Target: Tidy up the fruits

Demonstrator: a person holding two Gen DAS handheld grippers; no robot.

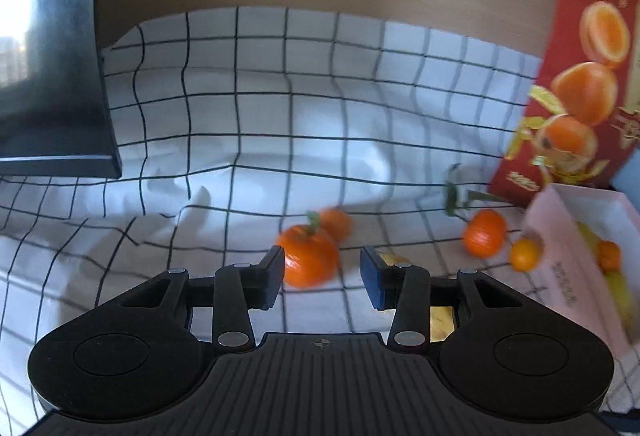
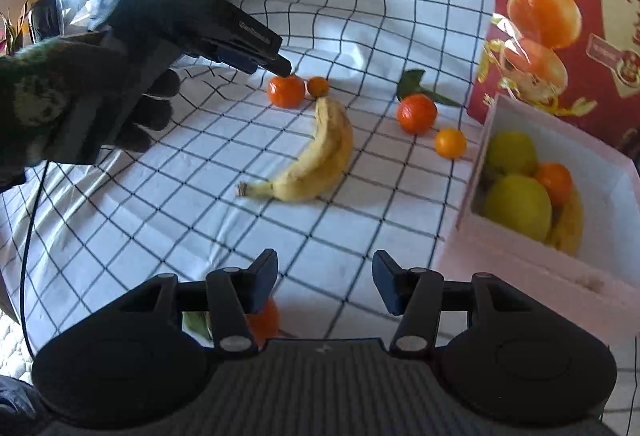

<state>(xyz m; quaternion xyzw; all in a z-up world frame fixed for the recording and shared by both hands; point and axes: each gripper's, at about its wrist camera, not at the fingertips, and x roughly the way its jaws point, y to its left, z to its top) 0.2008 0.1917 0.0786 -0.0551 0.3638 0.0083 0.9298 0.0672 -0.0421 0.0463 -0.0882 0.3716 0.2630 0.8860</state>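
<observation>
Fruits: a banana (image 2: 316, 151) and four tangerines lie loose on the checked cloth (image 2: 168, 203) of the desk beside the pink box (image 2: 532, 268), which already holds lemons, a tangerine and a banana, presumably as the collecting place. Left tongs (image 1: 322, 274) spread and empty, nosing at the stemmed tangerine (image 1: 308, 256) farthest from the box, apparently to take it; right tongs (image 2: 325, 282) spread, empty, hanging nearer. One more orange fruit (image 2: 264, 320) is half hidden under the right tongs; the left view is blurred.

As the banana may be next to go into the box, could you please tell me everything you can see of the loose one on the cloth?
The banana is yellow and curved, its skin slightly mottled. It lies flat on the checked cloth, its stem end pointing toward the lower left and its tip reaching up near the small orange. Whether tip and orange touch is unclear. No gripper touches it.
</observation>
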